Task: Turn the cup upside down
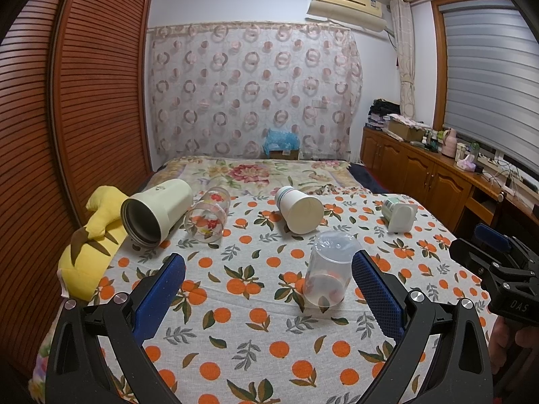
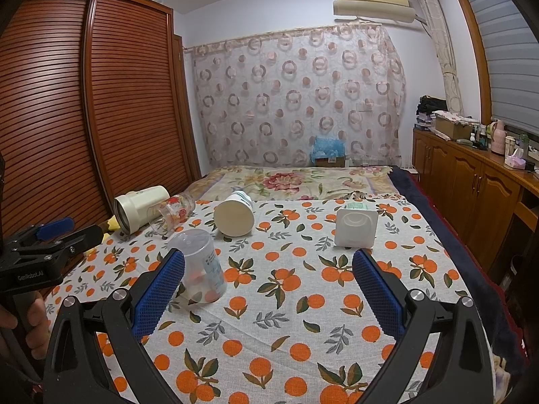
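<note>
A clear plastic cup [image 1: 328, 267] stands mouth down on the orange-print cloth [image 1: 256, 306], just left of my left gripper's right finger; it also shows in the right wrist view [image 2: 202, 269] beside the right gripper's left finger. My left gripper [image 1: 269, 286] is open and empty. My right gripper [image 2: 269, 286] is open and empty. On their sides lie a cream tumbler [image 1: 156, 212], a flowered glass [image 1: 209, 217], a striped paper cup [image 1: 299, 208] and a white square cup [image 1: 399, 213].
A yellow plush toy [image 1: 89, 252] lies at the bed's left edge by the slatted wardrobe [image 1: 67, 118]. A wooden cabinet [image 1: 421, 175] with clutter runs along the right. A floral blanket [image 1: 256, 171] covers the far bed.
</note>
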`<state>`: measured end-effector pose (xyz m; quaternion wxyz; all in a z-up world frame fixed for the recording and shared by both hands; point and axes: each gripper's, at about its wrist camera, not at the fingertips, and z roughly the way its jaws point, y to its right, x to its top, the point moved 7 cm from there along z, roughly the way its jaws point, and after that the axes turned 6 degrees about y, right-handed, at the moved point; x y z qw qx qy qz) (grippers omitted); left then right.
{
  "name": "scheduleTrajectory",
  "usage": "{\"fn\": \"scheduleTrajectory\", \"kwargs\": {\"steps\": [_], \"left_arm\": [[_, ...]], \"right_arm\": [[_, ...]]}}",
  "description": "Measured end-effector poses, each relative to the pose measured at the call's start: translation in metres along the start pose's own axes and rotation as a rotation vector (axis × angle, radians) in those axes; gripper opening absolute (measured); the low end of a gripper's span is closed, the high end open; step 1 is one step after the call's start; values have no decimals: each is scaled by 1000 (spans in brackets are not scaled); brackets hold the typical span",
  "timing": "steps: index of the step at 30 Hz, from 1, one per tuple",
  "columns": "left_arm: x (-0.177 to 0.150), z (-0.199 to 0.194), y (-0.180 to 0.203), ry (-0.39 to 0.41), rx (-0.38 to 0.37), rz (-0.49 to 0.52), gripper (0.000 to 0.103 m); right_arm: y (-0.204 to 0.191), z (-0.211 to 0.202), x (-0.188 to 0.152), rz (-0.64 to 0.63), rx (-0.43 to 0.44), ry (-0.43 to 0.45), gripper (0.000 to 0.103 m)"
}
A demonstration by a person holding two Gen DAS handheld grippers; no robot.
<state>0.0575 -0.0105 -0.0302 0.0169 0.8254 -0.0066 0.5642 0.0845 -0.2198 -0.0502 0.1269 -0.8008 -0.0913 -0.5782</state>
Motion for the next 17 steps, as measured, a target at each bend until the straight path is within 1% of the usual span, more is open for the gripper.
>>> {"fn": "scheduleTrajectory", "kwargs": {"steps": [17], "left_arm": [[1,-1,5,8,-3,1,95]], "right_arm": [[1,0,0,1,-1,1,100]]}}
